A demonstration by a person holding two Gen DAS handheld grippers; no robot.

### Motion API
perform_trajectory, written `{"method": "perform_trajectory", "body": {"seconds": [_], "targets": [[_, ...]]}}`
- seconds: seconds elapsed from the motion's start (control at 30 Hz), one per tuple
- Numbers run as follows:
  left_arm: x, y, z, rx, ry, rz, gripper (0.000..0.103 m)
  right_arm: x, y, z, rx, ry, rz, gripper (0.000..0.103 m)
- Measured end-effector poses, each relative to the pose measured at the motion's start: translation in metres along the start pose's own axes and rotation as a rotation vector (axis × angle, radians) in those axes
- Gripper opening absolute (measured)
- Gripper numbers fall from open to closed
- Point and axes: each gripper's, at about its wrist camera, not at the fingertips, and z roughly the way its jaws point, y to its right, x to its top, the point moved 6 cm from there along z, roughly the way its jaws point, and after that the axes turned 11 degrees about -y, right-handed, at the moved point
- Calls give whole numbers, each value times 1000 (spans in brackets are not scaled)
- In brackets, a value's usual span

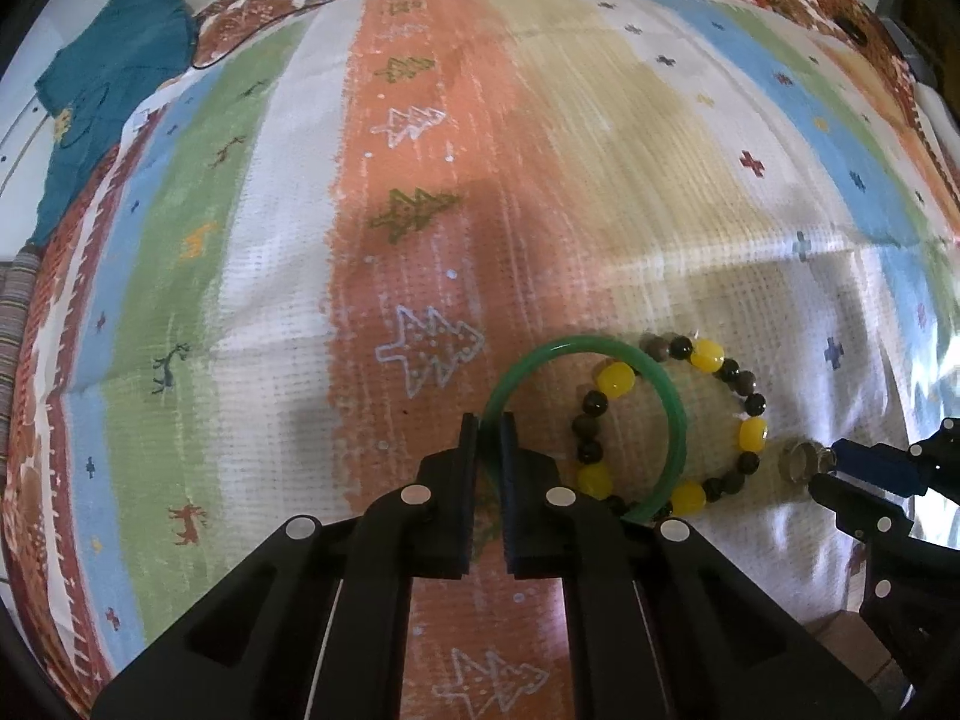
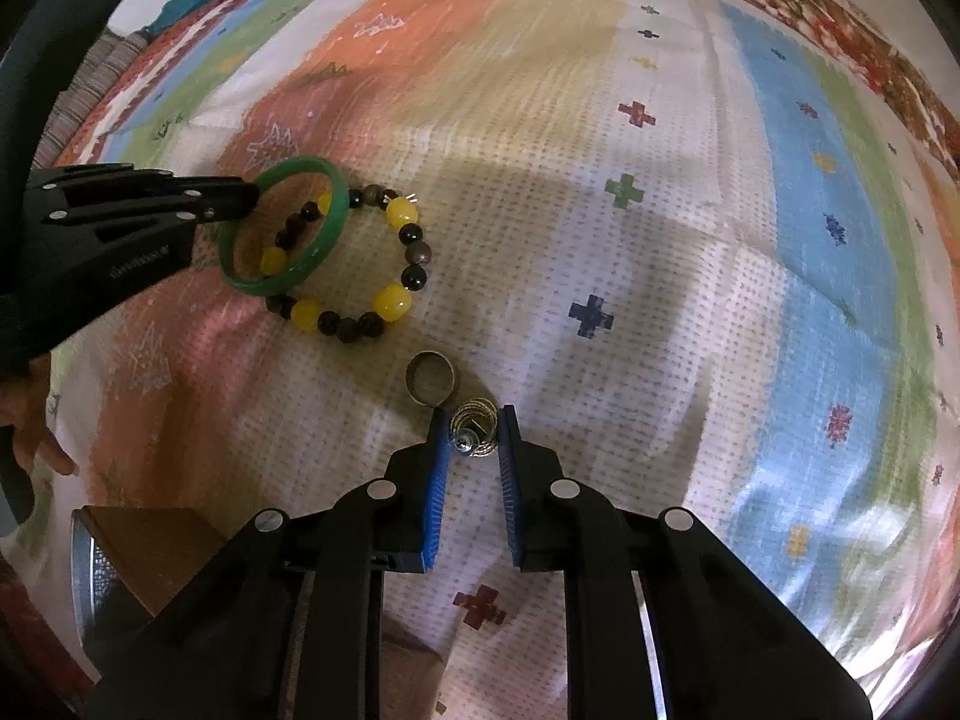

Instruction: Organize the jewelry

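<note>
Pointing steeply down at the colorful striped cloth [image 1: 420, 192], the left tongs [image 1: 491, 429] pinch one green bangle [image 1: 660, 378], which lies across one bracelet of yellow and dark beads [image 2: 396, 213]. The right tongs [image 2: 474, 429] squeeze one small wire earring [image 2: 475, 420], just beside one metal ring [image 2: 430, 381].

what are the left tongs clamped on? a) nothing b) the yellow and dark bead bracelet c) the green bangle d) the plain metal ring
c: in the left wrist view the left tongs pinch the rim of the green bangle, which lies across the bead bracelet; the plain ring sits apart, over by the right tongs.
</note>
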Motion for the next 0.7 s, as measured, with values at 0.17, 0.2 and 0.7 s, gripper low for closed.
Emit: {"method": "perform_trajectory", "body": {"seconds": [0.17,0.2,0.7], "targets": [[-1,0,-16,-11,25,0,6,-6,2,-16,8,28,13,17],[-2,0,-20,-14,31,0,6,-8,3,-20,8,37,18,17],[-22,-3,-60,-20,92,-9,6,-24,12,-49,7,110,76,17]]}}
